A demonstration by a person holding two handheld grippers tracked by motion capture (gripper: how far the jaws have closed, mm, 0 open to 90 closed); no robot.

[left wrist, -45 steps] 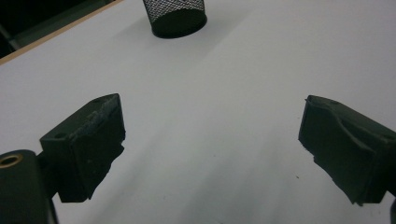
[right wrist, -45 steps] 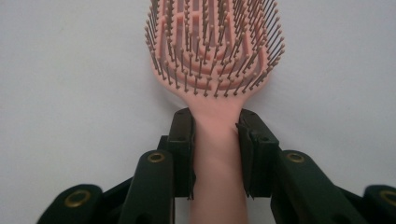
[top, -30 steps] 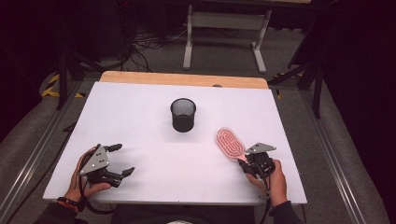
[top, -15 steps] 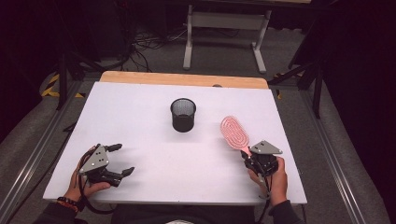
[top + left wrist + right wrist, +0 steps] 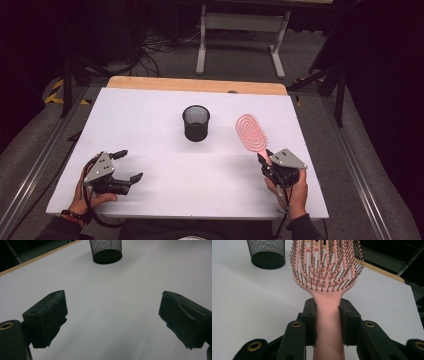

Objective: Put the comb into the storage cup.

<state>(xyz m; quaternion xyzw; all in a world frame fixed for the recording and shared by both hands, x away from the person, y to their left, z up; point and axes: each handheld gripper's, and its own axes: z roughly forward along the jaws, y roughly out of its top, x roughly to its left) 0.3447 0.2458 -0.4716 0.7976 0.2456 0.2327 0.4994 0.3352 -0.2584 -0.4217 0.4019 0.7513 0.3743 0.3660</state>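
Nearest the person, the right tongs (image 5: 327,322) were clamped on the handle of a pink hairbrush (image 5: 327,277), jaws pressed to either side just below the neck. In the high view the brush head (image 5: 251,132) stood raised above the white worktop (image 5: 160,190), tilted away from the hand, to the right of the black mesh pencil cup (image 5: 196,123) and apart from it. The left tongs (image 5: 120,167) rested on the worktop near its front-left edge, jaws spread wide with nothing between them.

The likely step was carrying the brush to the cup. To do it well, the grip should stay firm while the wrist turns the brush upright over the cup's mouth, handle or head down, lowering it without knocking the light cup.

The handle's lower end was cut off by the frame in the right gripper view. The cup's rim was cropped in both gripper views, and its inside was too dark to read.
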